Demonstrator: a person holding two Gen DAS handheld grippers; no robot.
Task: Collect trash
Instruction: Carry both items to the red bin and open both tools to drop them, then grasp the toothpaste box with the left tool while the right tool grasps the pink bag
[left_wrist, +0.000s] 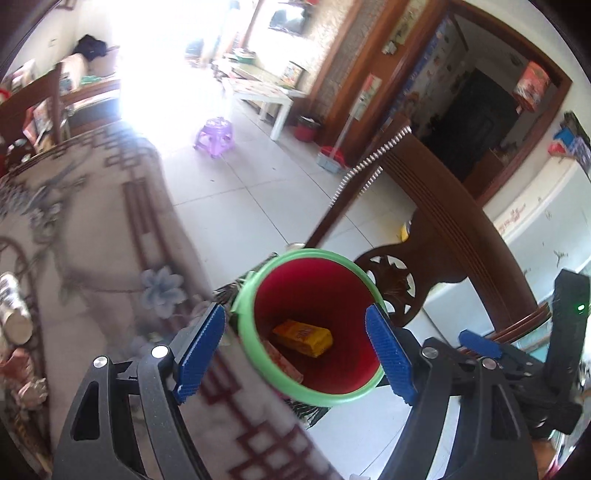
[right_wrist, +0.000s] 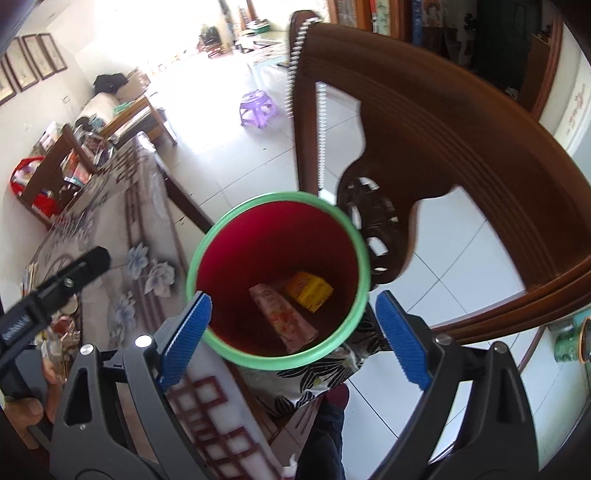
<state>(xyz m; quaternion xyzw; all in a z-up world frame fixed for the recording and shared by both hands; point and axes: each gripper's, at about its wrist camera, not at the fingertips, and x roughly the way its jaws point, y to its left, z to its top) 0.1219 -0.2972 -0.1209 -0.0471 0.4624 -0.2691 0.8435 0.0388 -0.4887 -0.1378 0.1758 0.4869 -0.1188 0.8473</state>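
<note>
Right wrist view, A: red bin (right_wrist: 277, 258) with green rim, sitting beside the table (right_wrist: 122, 221) edge, near the wooden chair (right_wrist: 424, 147). Inside: yellow packet (right_wrist: 309, 290) and pink wrapper (right_wrist: 282, 317), touching.

B: Left wrist view agrees: bin (left_wrist: 314, 295), yellow packet (left_wrist: 303, 338).

A: Jaws?

B: Left gripper (left_wrist: 295, 350) spread wide, gripping nothing. Right gripper (right_wrist: 291, 336) likewise wide, empty, above the bin mouth.

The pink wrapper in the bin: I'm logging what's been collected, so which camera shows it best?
The right wrist view: the pink wrapper lies in full length on the bin floor beside the yellow packet. In the left wrist view the bin's green rim hides most of it.
</note>
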